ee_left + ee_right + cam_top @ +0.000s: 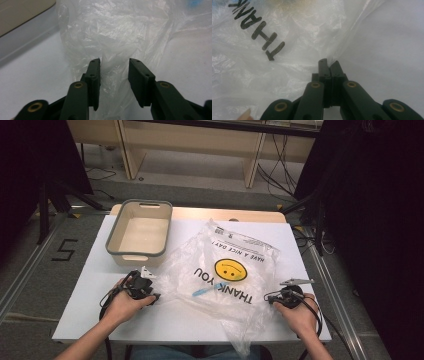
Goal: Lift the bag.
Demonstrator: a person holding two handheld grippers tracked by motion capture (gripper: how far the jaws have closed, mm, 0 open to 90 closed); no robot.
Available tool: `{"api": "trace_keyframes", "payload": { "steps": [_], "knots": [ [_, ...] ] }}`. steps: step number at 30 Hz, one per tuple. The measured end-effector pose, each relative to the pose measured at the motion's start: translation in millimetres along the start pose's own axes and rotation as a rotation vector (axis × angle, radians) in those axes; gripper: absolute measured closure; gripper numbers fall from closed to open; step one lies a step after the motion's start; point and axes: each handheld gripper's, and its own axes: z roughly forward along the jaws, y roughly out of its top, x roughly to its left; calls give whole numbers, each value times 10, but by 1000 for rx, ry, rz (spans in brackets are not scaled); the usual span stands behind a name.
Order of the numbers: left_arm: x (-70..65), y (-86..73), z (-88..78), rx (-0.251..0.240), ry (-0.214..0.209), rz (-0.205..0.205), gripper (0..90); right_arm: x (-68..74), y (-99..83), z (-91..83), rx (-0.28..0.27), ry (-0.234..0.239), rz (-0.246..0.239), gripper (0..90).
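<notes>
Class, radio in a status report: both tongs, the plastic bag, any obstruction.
Right tongs shut on plastic bag edge. Left tongs open, bag film between jaws. Tub stands beside the bag.

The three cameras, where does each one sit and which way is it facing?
High view: above the person's side, looking forward and down at the table, plastic bag and tray; forearms, both hands.
Left gripper view: on the left gripper, along parted jaws into the bag's edge.
Right gripper view: on the right gripper, jaws pinching the bag by "THANK".
All share the bag.

A clear plastic bag point(225, 270) bears a yellow smiley and black lettering beside a cream, grey-rimmed bin point(114, 232).
</notes>
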Motion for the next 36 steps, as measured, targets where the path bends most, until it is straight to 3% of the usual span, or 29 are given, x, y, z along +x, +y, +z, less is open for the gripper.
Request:
{"api": "trace_keyframes", "payload": {
  "steps": [13, 26, 36],
  "knots": [
    [-144, 62, 10, 36, -29, 30, 877, -113, 129, -18, -60, -51, -33, 900],
    [-425, 158, 19, 23, -106, 99, 892, -255, 314, 13, -95, -125, -67, 900],
    [-581, 230, 44, -2, -142, 122, 892, -346, 432, 66, -123, -169, -71, 900]
  ]
}}
